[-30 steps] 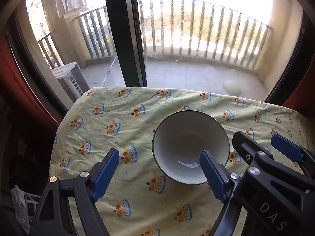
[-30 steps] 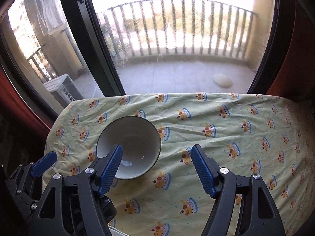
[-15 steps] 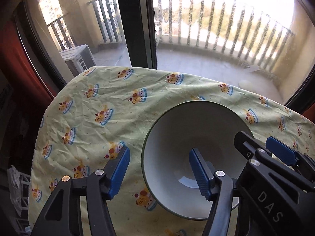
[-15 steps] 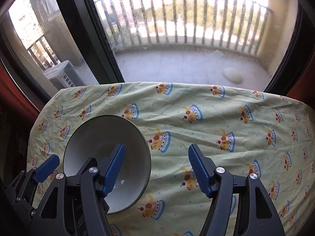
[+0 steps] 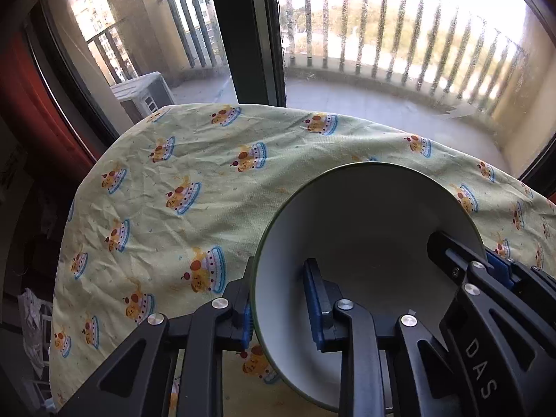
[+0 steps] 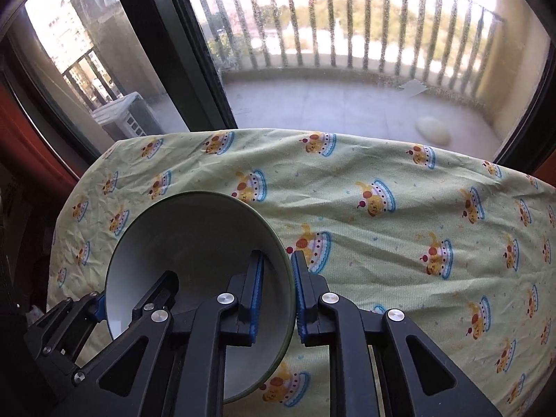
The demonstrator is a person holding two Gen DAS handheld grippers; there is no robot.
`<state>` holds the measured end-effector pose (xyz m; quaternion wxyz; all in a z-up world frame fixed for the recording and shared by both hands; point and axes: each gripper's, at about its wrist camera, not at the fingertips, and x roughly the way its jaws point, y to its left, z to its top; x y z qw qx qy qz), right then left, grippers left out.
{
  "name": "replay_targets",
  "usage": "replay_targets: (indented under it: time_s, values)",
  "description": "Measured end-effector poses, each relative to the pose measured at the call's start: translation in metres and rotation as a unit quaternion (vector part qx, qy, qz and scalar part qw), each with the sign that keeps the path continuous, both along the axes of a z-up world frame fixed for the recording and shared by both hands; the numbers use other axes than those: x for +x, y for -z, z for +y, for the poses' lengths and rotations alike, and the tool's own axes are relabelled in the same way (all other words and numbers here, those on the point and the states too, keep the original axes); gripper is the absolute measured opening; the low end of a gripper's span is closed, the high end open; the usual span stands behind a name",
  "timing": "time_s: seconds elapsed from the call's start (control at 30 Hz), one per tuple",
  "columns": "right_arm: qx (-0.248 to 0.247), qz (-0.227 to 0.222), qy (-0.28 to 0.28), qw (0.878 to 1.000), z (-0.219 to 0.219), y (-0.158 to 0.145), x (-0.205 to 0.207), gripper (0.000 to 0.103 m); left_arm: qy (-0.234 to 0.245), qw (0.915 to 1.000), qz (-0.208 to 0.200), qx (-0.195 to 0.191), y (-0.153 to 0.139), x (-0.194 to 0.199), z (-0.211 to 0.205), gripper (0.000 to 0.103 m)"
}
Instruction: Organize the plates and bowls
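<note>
In the left wrist view, your left tool point(image 5: 279, 304) is pinching the near-left rim of the white bowl point(image 5: 368, 229) over the cake-print cloth point(image 5: 194, 173) on the desk. In the right wrist view, your right tool point(image 6: 276, 293) is clamping the bowl's point(image 6: 194, 239) right wall between its blue pads point(image 6: 256, 299).

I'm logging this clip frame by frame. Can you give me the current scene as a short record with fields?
object: white ceramic bowl with a dark green rim
surface: pale green tablecloth printed with cartoon cakes
left gripper: jaws straddle the bowl's left wall
right gripper: jaws straddle the bowl's right wall
bowl pose: tilted toward the cameras
background: balcony railing behind glass
</note>
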<state>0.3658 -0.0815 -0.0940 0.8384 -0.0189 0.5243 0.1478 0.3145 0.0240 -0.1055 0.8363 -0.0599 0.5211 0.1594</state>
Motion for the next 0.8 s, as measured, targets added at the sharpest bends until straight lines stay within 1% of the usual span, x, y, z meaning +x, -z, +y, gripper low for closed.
replay_targets:
  time_s: [0.23, 0.47, 0.63, 0.8]
  values:
    - [-0.01, 0.005, 0.006, 1.0, -0.001, -0.002, -0.005, 0.019, 0.017, 0.9999, 0.003, 0.0, -0.002, -0.005, -0.003, 0.023]
    - [-0.027, 0.003, 0.029, 0.999, -0.014, -0.011, -0.023, 0.019, 0.053, 0.9985, 0.001, -0.01, -0.007, -0.018, -0.014, 0.023]
    - [-0.043, -0.004, 0.05, 0.998, -0.016, -0.023, -0.043, 0.019, 0.081, 0.9965, -0.009, -0.02, -0.019, -0.032, -0.012, 0.023]
    - [-0.047, -0.012, 0.073, 0.996, -0.015, -0.043, -0.06, 0.019, 0.107, 0.9935, -0.023, -0.032, -0.037, -0.041, -0.009, 0.023]
